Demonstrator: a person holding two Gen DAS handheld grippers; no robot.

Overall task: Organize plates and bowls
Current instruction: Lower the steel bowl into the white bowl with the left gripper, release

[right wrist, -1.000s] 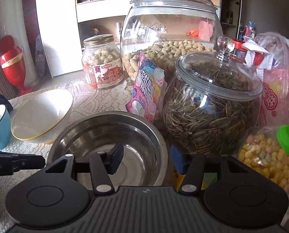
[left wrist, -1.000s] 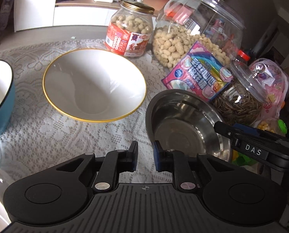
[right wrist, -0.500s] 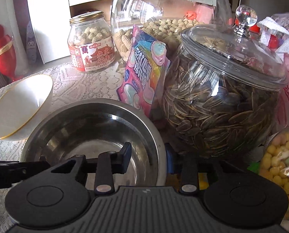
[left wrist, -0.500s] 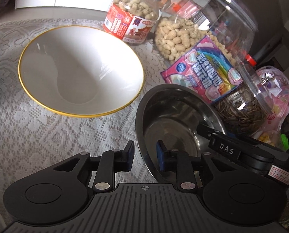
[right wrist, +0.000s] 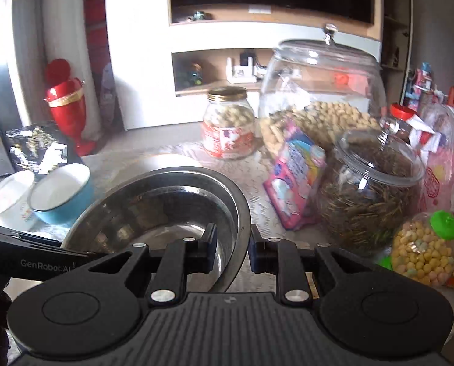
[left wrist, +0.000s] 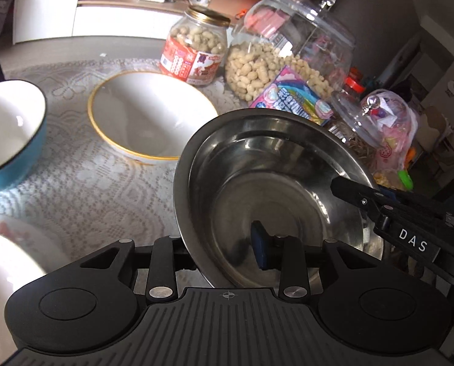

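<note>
The steel bowl (left wrist: 272, 183) hangs tilted above the lace cloth. My right gripper (right wrist: 231, 248) is shut on its right rim, one pad inside the steel bowl (right wrist: 154, 210) and one outside; its tip also shows in the left wrist view as the right gripper (left wrist: 344, 187). My left gripper (left wrist: 224, 248) straddles the near rim with its jaws opening. Its blue right pad sits inside the bowl, clear of the wall, and its left finger is hidden behind the rim. A white gold-rimmed bowl (left wrist: 141, 116) and a blue bowl (left wrist: 7, 128) stand beyond on the left.
A white flowered dish (left wrist: 4, 262) lies at the lower left. A peanut jar (left wrist: 196, 55), a large lidded glass jar (left wrist: 288, 52), a pink candy packet (left wrist: 294, 100), a seed jar (right wrist: 367, 195) and a green-capped jar (right wrist: 422, 253) crowd the back and right.
My right gripper has shut on the steel bowl's rim and raised it, tilted, off the cloth. My left gripper's jaws have widened, and the bowl's near rim now lies between them.
</note>
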